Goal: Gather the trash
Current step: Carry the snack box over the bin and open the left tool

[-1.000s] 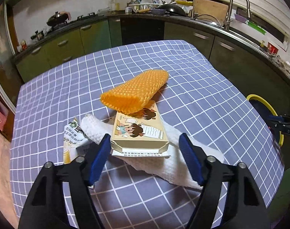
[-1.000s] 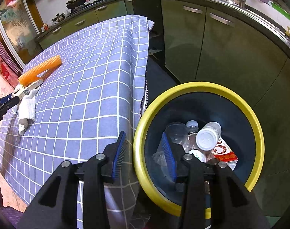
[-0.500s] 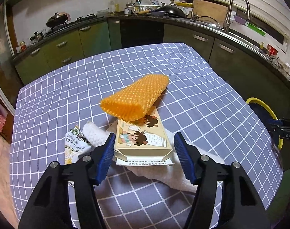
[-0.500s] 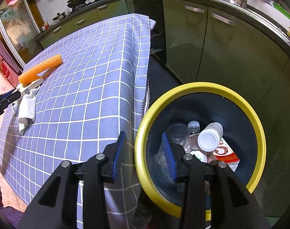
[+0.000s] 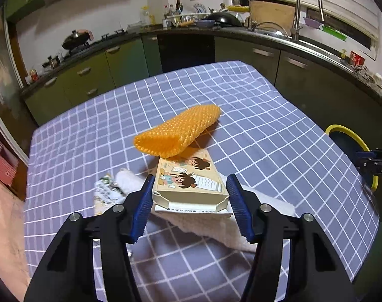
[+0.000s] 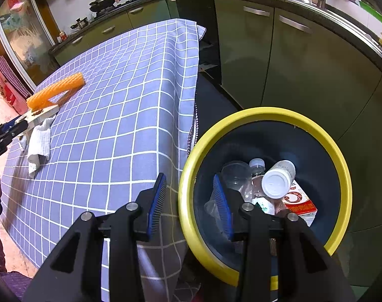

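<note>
Kitchen cabinets ring a tabletop (image 5: 266, 136) under a checked purple cloth. My left fingers (image 5: 150, 196) are apart and closing around one cartoon-printed box (image 5: 188, 186), low centre of the left view, not yet pressing it. One orange mesh sleeve (image 5: 180, 130) leans on it; one white towel (image 5: 211, 224) and one wrapper (image 5: 106, 188) lie beneath. My right fingers (image 6: 222, 198) stay apart, straddling the rim of one yellow-rimmed bin (image 6: 339, 166) holding two bottles (image 6: 279, 178), a cup and a carton. Judged roughly half done.

L tongs (image 5: 189, 196) closing, R tongs (image 6: 189, 201) part-open
</note>
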Demonstrator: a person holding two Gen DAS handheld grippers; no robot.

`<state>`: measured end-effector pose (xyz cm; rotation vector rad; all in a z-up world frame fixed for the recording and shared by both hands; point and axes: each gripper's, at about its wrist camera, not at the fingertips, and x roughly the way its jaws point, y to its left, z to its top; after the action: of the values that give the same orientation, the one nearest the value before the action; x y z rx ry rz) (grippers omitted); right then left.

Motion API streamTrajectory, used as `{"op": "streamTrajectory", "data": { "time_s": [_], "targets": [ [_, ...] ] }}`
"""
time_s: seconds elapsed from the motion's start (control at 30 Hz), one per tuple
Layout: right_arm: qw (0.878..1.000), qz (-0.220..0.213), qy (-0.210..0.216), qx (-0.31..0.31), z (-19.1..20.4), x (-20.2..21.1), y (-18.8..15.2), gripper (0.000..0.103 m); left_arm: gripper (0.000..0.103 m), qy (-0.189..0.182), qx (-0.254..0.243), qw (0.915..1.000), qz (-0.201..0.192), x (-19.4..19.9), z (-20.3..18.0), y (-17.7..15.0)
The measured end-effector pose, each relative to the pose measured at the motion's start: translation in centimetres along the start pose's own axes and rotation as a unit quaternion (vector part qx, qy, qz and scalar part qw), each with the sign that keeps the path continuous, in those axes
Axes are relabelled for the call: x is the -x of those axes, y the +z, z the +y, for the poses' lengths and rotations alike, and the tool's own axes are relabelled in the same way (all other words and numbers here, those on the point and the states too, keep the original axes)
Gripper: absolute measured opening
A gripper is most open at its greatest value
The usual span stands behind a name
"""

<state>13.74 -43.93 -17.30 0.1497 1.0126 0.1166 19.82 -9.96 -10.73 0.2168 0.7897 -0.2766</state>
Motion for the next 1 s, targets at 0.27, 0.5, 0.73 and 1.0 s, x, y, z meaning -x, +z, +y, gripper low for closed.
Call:
{"op": "streamTrajectory", "data": {
  "time_s": [0.27, 0.5, 0.73, 1.0],
  "targets": [
    [1.000, -0.002, -0.004, 0.002, 0.0, 0.2, 0.0, 0.037, 0.057, -0.006, -0.012, 0.9997, -0.020, 5.4, -0.6, -1.5],
    [1.000, -0.011, 0.007, 0.005, 0.2, 1.3, 0.2, 0.037, 0.057, -0.027, -0.020, 0.9987, -0.037, 8.9, -1.7, -2.1],
    [1.000, -0.028, -0.004, -0.002, -1.1, 3.2, 0.1, 0.037, 0.057, -0.066, -0.053, 0.9956, -0.041, 10.3, -5.1, -1.6],
    [0.996, -0.052, -0.043, -0.056, -7.3, 6.7, -1.7, 0.037, 0.058, -0.158, -0.116, 0.9795, -0.047, 8.9, -14.0, 1.2]
  ]
}}
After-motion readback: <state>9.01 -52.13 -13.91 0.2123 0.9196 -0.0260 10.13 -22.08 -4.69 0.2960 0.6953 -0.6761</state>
